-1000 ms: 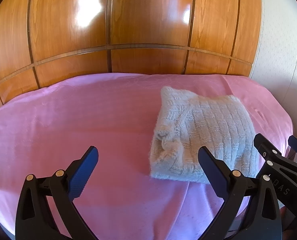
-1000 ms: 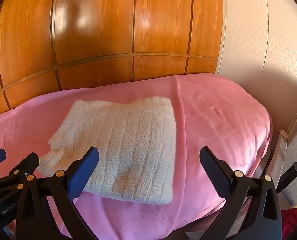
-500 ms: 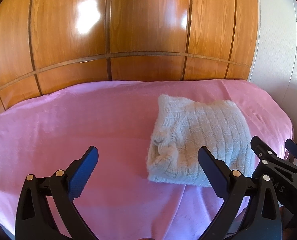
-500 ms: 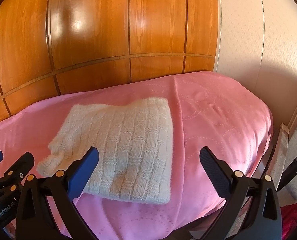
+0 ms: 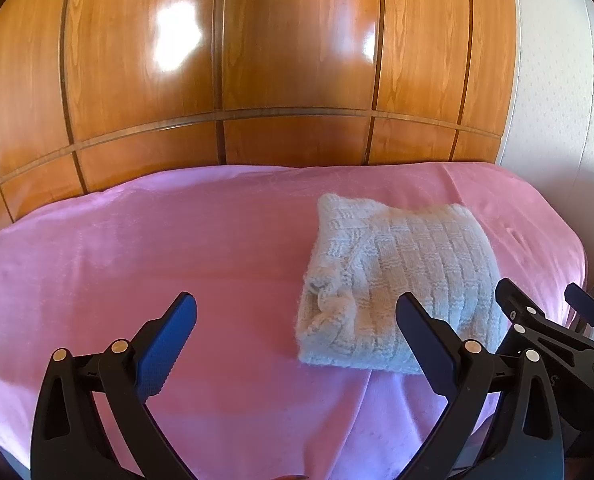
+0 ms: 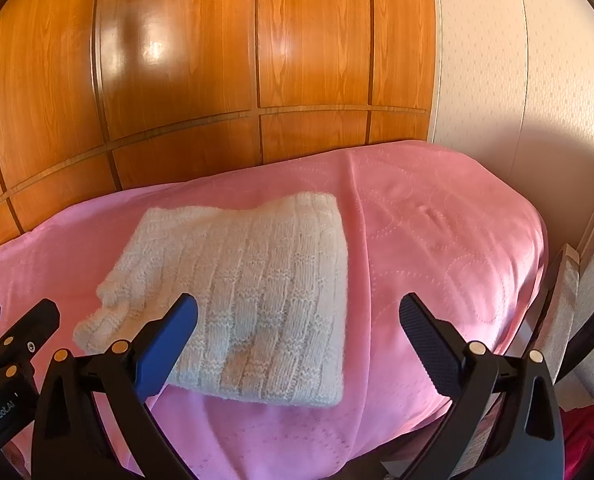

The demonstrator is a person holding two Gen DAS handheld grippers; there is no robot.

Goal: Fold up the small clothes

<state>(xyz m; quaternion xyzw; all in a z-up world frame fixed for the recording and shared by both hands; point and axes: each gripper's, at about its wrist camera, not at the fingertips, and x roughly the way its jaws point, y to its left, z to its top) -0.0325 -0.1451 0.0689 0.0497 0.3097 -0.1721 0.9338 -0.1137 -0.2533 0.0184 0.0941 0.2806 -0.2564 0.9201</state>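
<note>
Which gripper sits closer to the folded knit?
The right gripper: its left finger overlaps the white folded knit in its own view. The left gripper points mostly at bare pink bedspread. Both are open.

Red thing point(image 6: 585, 420) at lower right, cut off, unidentifiable

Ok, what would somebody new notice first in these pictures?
First the white knitted garment, folded into a neat block on the pink bedspread. Behind the bed stands a glossy wooden wardrobe. Both grippers, left and right, hang open and empty in the foreground.
</note>
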